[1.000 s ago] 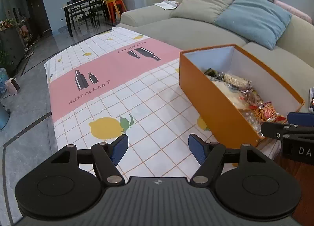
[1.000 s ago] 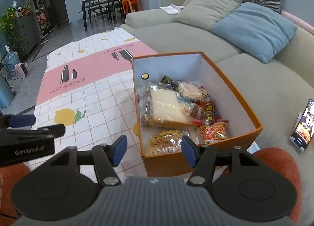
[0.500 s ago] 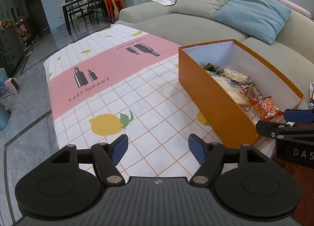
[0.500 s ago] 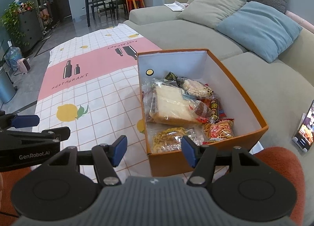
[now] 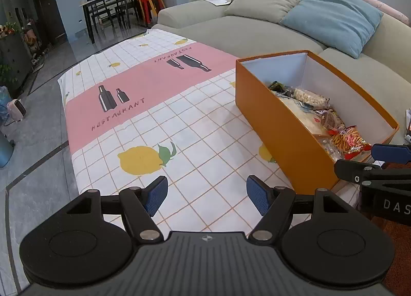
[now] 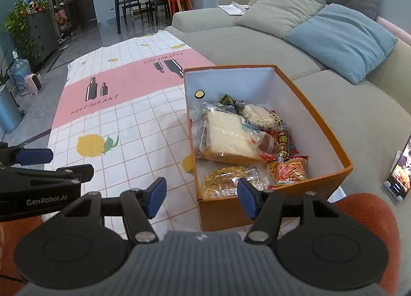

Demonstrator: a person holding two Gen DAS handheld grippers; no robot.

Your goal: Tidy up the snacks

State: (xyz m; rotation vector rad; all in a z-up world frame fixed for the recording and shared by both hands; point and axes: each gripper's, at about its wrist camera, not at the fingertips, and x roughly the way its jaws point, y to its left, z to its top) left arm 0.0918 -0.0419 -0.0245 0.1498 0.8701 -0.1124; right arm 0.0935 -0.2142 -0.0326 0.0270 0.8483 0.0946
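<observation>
Both claws are open and hold nothing, and the snacks sit in the orange box.

My left claw (image 5: 206, 194) hangs over the bare tablecloth (image 5: 154, 121) with its blue pads wide apart. My right claw (image 6: 199, 196) hangs by the near corner of the orange box (image 6: 323, 126), pads apart too. Inside the box I see a bag of white bread (image 6: 227, 138), a yellow crunchy pack (image 6: 226, 180) at the near end, a red pack of orange sticks (image 6: 289, 169) beside it, and a clear bag of puffy white bits (image 6: 259, 115) farther back. The box stands on the right side of the table, next to the grey sofa (image 6: 244, 41). A blue pillow (image 6: 344, 40) and a tan pillow (image 6: 280, 12) lie on the sofa. A phone (image 6: 400, 170) leans up at the far right.
</observation>
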